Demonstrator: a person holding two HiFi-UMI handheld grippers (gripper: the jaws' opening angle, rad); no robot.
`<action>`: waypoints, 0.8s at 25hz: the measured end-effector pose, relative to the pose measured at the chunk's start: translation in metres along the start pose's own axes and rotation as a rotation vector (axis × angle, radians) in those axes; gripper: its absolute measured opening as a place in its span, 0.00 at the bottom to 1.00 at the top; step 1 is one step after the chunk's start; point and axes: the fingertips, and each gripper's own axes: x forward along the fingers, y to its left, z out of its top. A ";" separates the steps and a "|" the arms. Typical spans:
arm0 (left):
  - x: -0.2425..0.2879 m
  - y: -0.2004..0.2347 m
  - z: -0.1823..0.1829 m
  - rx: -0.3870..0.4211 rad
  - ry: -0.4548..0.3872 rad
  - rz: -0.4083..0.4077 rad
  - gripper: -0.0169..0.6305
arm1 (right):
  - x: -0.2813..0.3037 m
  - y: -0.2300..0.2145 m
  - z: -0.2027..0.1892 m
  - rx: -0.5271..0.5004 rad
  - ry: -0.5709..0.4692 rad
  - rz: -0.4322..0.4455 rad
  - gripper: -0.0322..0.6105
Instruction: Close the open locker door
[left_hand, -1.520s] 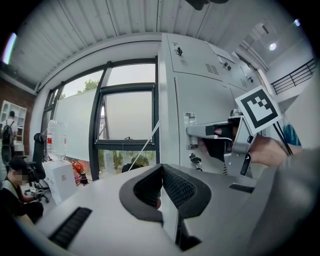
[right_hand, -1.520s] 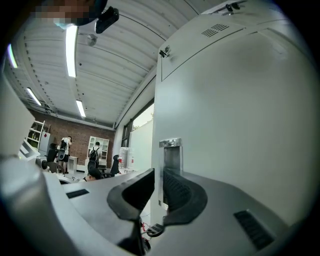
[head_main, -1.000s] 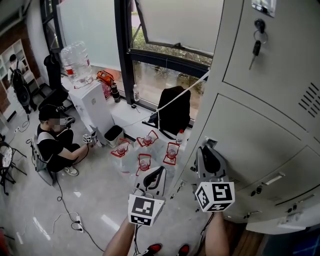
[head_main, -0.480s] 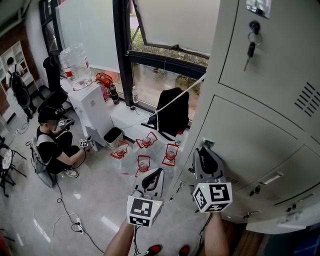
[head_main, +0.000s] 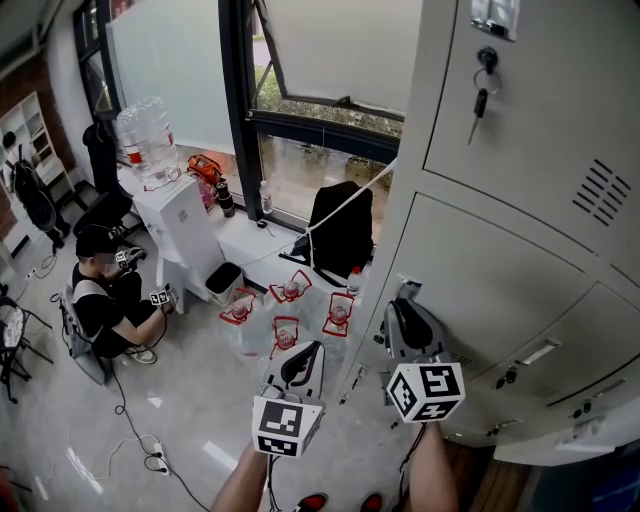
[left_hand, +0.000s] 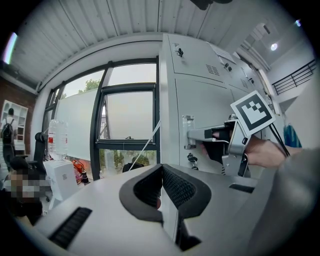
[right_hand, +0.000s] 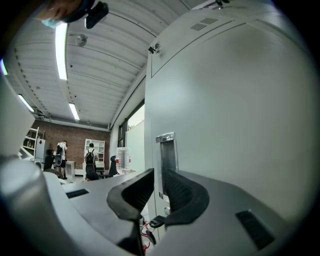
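Change: my head view has swung a little, so the locker bank (head_main: 560, 150) and the hanging key (head_main: 481, 95) sit further left than a second ago. The seated person (head_main: 100, 300) on the floor (head_main: 190, 400) has shifted left and lifted one hand. Both grippers have kept their places.
Locker door: the locker door (head_main: 510, 290) is the panel just below the keyed one, at the left edge of the locker bank. In the right gripper view it fills the right side as a plain grey face (right_hand: 235, 115). I cannot tell how far it stands ajar.
Metal pull: a narrow upright metal pull (right_hand: 166, 150) sits close to the door's free edge and runs down into the slit between my right jaws.
Right gripper: the right gripper (head_main: 406, 312) points level at the left edge of the locker bank. Its jaws are drawn in to a thin slit (right_hand: 157, 175) and pinch the locker door at the metal pull. From the left gripper view I see its tip against that same edge (left_hand: 194, 135).
Left gripper: the left gripper (head_main: 303, 362) hangs beside the right one, clear of the lockers and a little lower in my head view. Its jaws meet at the tips (left_hand: 161, 170) and hold nothing.
Room: a water dispenser (head_main: 185, 225) with spare bottles (head_main: 145, 130) on top stands by the window (head_main: 320, 60). Red-handled jugs (head_main: 286, 330) sit on the floor near the locker bank's left edge.
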 end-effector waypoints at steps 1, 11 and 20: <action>-0.002 0.000 0.000 0.001 -0.001 0.000 0.06 | -0.002 -0.001 -0.001 0.009 0.002 -0.001 0.15; -0.008 -0.011 0.019 0.017 -0.029 -0.015 0.06 | -0.024 -0.009 0.004 -0.006 0.008 -0.020 0.15; -0.023 -0.058 0.055 0.065 -0.070 -0.113 0.06 | -0.092 -0.026 0.031 -0.064 -0.008 -0.096 0.15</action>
